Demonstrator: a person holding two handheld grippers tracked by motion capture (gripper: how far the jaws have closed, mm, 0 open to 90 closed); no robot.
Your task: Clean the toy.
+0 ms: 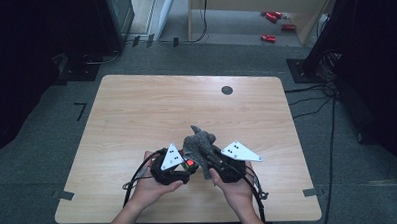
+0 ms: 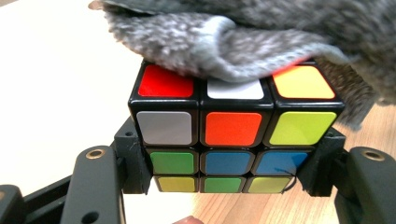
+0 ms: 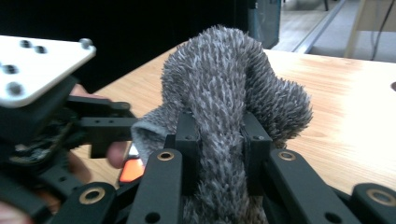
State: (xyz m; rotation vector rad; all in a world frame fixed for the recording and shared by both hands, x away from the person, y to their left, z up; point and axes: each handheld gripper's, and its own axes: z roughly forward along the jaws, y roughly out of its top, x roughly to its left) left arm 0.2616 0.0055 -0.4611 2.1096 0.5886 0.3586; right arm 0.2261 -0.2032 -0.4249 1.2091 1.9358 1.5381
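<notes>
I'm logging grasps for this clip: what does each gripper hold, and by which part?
Left gripper clamps the puzzle cube by its lower side faces. Right gripper pinches the grey fuzzy cloth around a bunched middle fold.

A fuzzy grey cloth drapes over the upright multicoloured puzzle cube.

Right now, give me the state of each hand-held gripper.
Left hand-held gripper: closed on the puzzle cube.
Right hand-held gripper: closed on the grey fuzzy cloth, which lies over the cube's top.

Both grippers clamped, side by side
</notes>
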